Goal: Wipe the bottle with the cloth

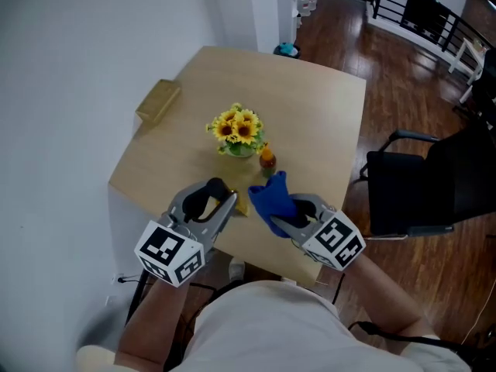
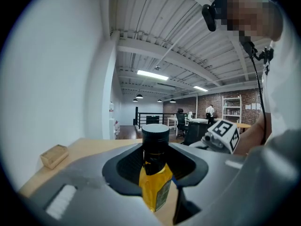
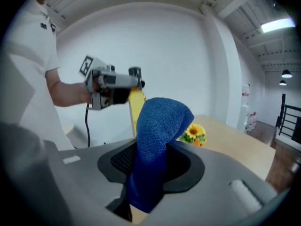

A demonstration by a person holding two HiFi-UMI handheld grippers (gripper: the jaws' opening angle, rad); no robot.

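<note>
Bench (image 1: 310,107) space near its front edge hosts both tools. The left hand-held gripper (image 1: 221,200) is clamped on the yellow bottle (image 2: 155,173), holding it upright. The right hand-held gripper (image 1: 283,219) pinches the blue cloth (image 3: 155,140) just beside the bottle, seemingly not touching it. Wiping looks about to start: the cloth must next press against the bottle's side and rub.
</note>
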